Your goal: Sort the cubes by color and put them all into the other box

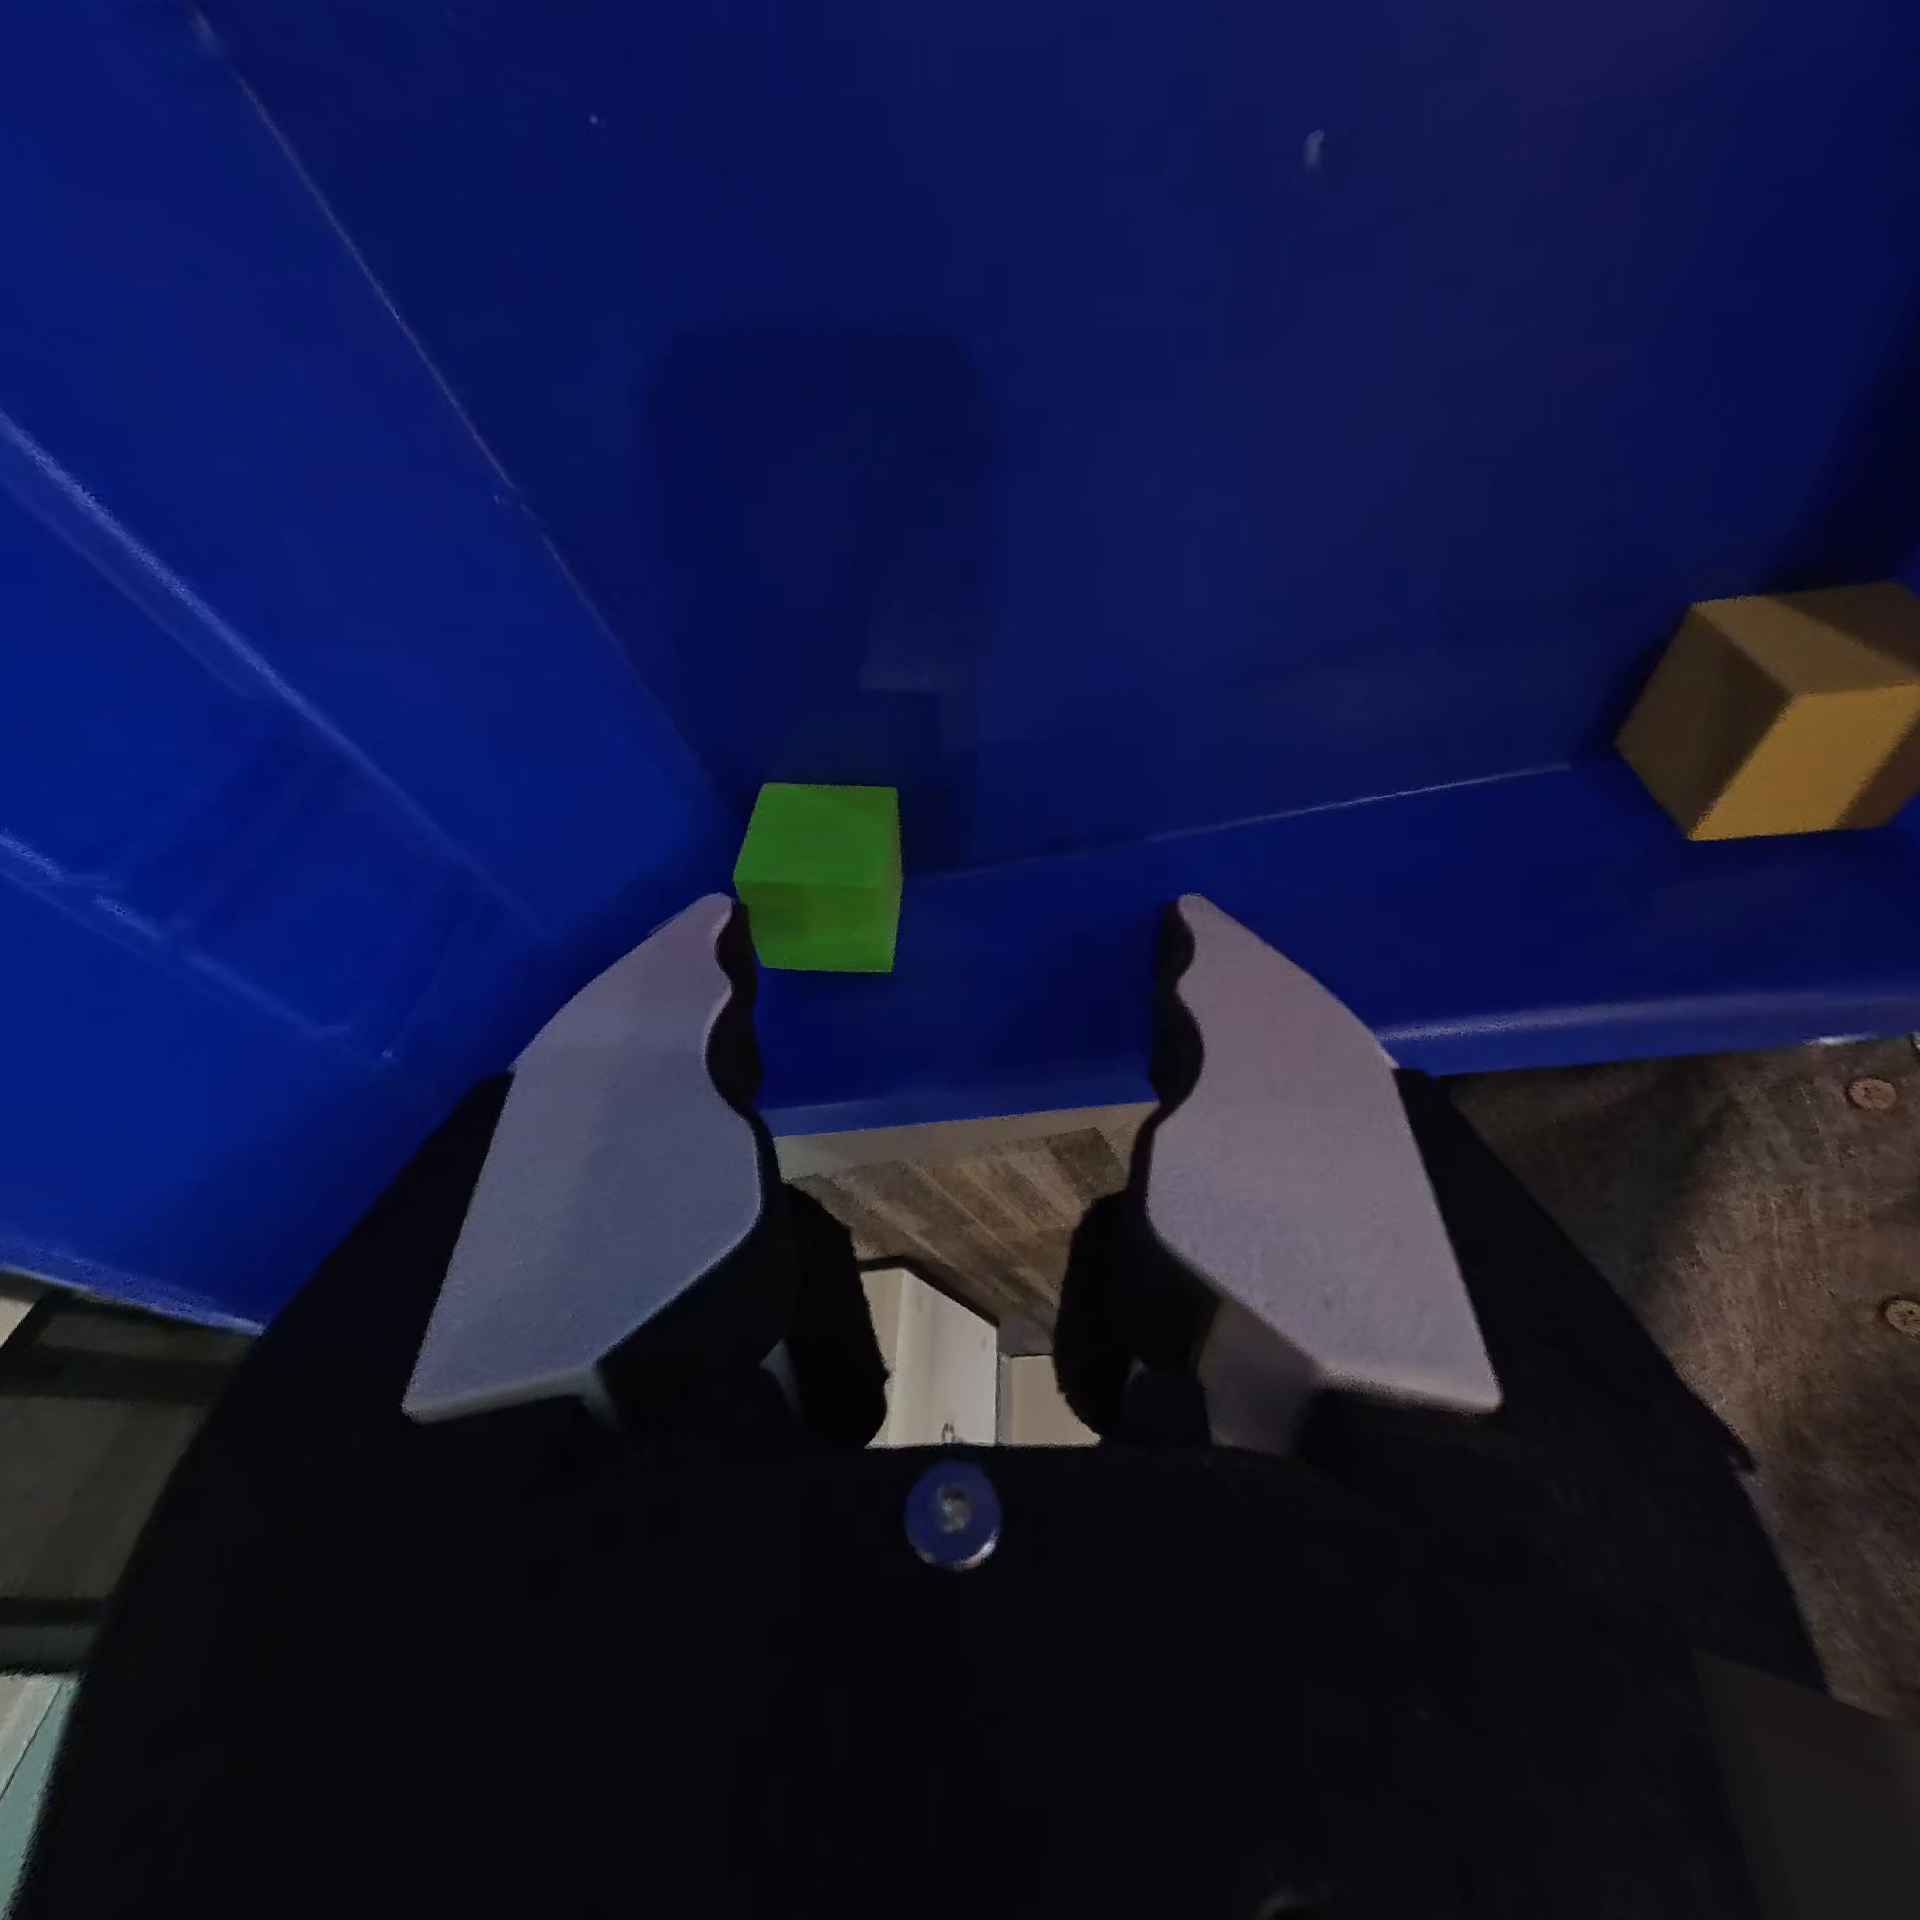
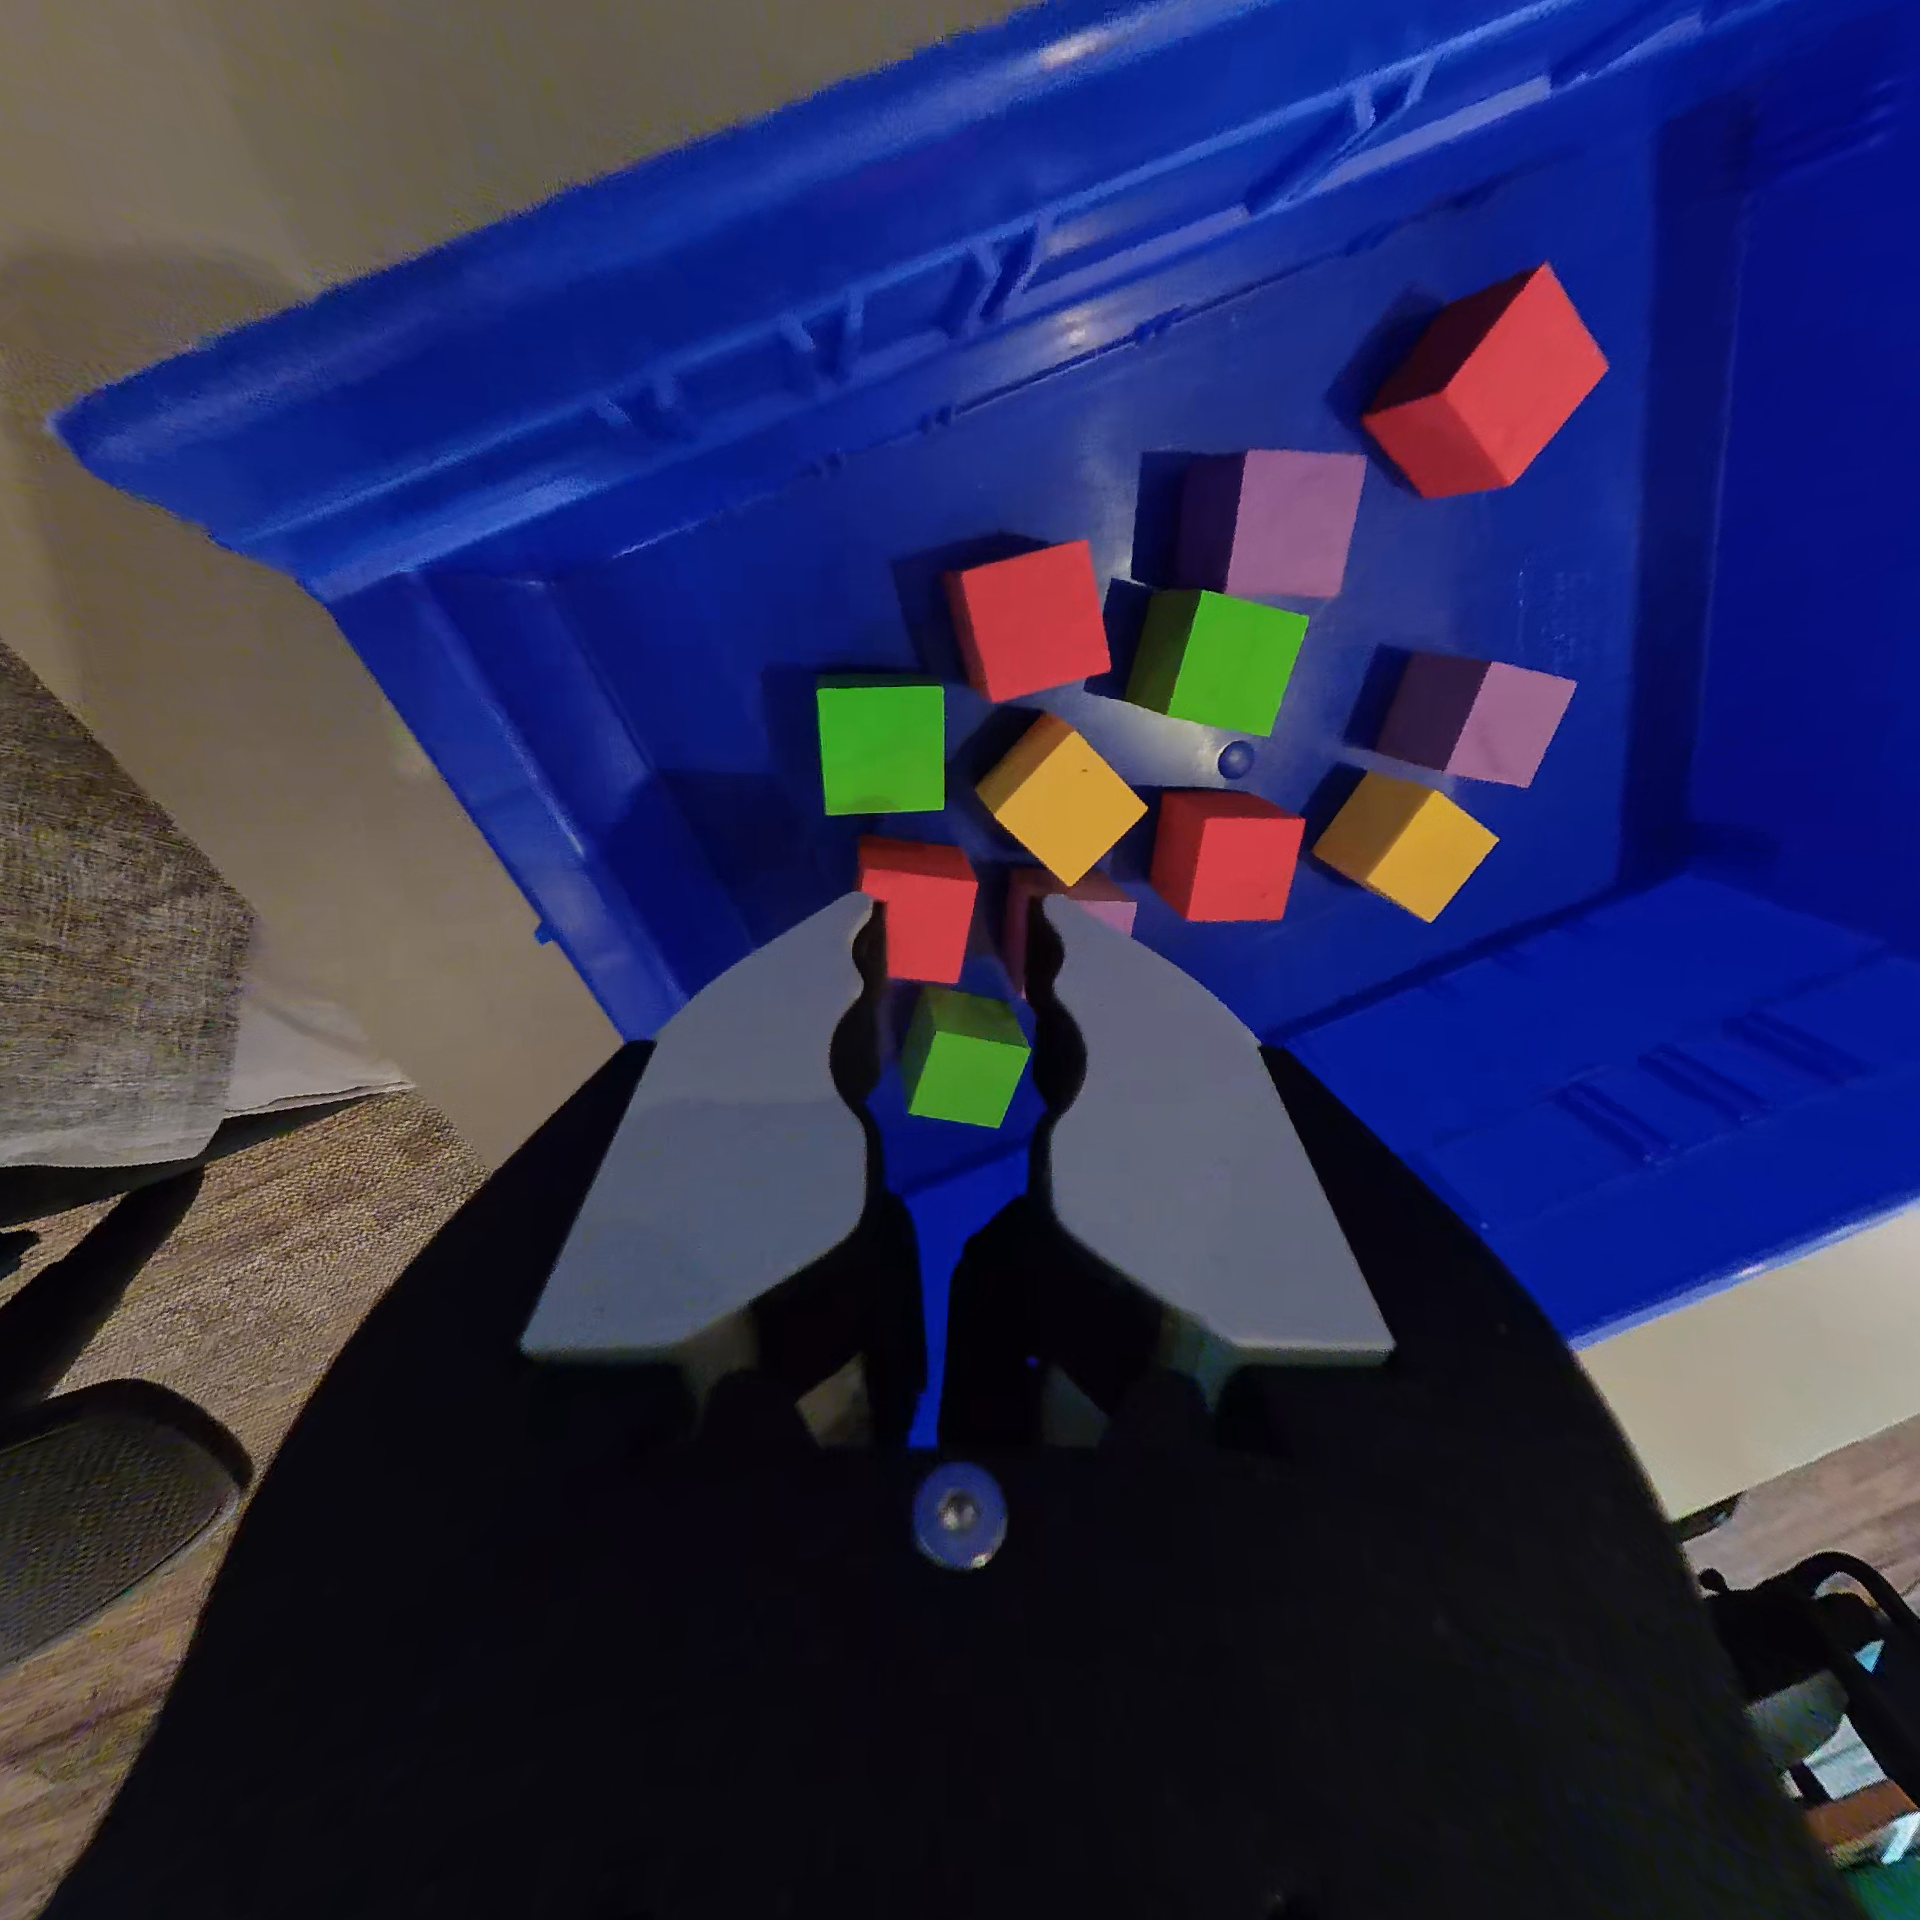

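In the left wrist view my left gripper (image 1: pixel 951 914) is open and empty over the near rim of a blue plastic bin (image 1: pixel 1247 416). A green cube (image 1: pixel 816 878) sits in the bin's corner, just past my left fingertip (image 1: pixel 717 935). A yellow cube (image 1: pixel 1787 717) lies at the right. In the right wrist view my right gripper (image 2: pixel 956 914) hangs over a blue bin (image 2: pixel 644 343) with its jaws narrowly apart. A green cube (image 2: pixel 961 1055) shows between the fingers with a thin gap on each side. A red cube (image 2: pixel 920 909) lies at the fingertips.
Several more red, green, yellow and purple cubes, such as a red cube (image 2: pixel 1486 384) and a purple cube (image 2: pixel 1475 722), lie scattered on the bin floor. A beige tabletop (image 2: pixel 260 156) lies around the bin. A wood-look floor (image 1: pixel 1714 1247) and a dark chair base (image 2: pixel 94 1455) show below.
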A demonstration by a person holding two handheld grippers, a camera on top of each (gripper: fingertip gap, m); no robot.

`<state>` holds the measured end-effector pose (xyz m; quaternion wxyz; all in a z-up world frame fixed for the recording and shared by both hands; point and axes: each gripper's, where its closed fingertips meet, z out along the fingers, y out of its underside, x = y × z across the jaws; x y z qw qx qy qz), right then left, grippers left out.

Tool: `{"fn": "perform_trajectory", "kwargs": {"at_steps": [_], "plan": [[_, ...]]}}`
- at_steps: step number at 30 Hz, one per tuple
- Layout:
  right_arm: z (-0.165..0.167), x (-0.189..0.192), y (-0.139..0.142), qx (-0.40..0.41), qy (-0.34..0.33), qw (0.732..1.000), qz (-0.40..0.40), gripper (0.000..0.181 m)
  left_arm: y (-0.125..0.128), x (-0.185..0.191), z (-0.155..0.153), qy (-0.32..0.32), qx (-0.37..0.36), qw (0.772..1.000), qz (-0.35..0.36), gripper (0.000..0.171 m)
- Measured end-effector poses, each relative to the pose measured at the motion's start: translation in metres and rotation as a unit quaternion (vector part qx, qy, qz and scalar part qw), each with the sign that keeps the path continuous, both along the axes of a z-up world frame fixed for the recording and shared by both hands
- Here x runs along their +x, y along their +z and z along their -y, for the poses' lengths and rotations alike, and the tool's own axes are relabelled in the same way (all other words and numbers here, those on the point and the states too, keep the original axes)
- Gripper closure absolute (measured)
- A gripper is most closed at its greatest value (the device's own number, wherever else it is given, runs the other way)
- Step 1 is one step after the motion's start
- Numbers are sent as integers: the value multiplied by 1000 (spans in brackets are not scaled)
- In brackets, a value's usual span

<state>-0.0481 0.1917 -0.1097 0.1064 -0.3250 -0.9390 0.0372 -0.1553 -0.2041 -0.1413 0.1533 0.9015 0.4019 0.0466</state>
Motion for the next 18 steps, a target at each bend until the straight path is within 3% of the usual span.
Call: {"fn": "perform_trajectory", "kwargs": {"at_steps": [5,10,18], "plan": [[0,-1,2,4,-1,1000,-3,156,10,5,-23,-8,67,998,6,102],[3,1,3,4,2,1000,-3,156,13,-4,-15,-14,38,999,-18,101],[3,4,2,9,5,1000,-3,157,-6,1,-1,15,20,1000,4,101]]}}
